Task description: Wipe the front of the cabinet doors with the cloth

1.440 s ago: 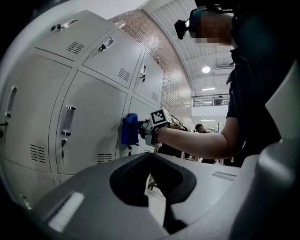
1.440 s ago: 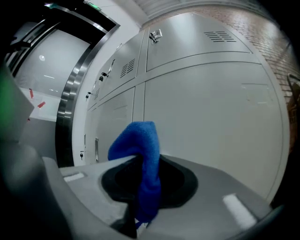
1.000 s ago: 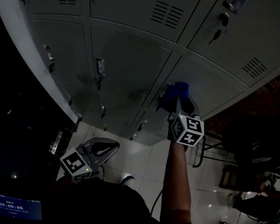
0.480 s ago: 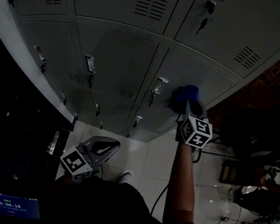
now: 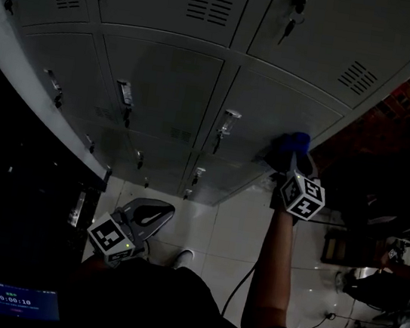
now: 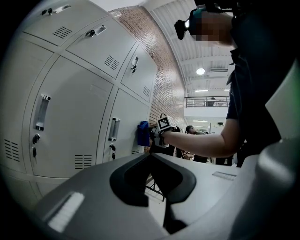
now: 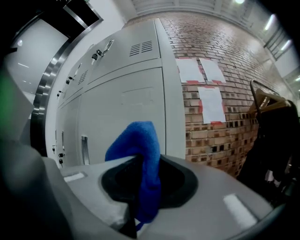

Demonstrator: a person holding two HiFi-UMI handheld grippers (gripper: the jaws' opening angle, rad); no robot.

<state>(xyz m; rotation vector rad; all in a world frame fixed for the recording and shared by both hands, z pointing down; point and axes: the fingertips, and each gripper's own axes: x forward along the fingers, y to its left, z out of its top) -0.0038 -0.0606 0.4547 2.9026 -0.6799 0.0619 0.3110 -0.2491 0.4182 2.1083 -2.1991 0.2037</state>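
Note:
The grey cabinet doors [image 5: 171,85] fill the upper head view. My right gripper [image 5: 292,156] is shut on a blue cloth [image 5: 297,143] and holds it against the right part of a middle-row door [image 5: 270,112], right of its handle [image 5: 227,121]. In the right gripper view the cloth [image 7: 140,150] bulges up out of the gripper [image 7: 143,161], with the door [image 7: 124,110] right behind it. My left gripper [image 5: 150,216] hangs low by the person's body, shut on nothing. From the left gripper view [image 6: 151,157] the cloth [image 6: 143,133] shows pressed on the door.
Door handles and keys stick out of the doors [image 5: 126,94]. A brick wall [image 7: 220,98] with paper sheets adjoins the cabinet's right end. A chair [image 5: 312,214] and clutter stand on the tiled floor [image 5: 234,225] at the right. A dark screen [image 5: 13,297] glows at bottom left.
My right gripper has slid the cloth rightward along the door, from beside the handle toward the cabinet's right edge. The left gripper has stayed put.

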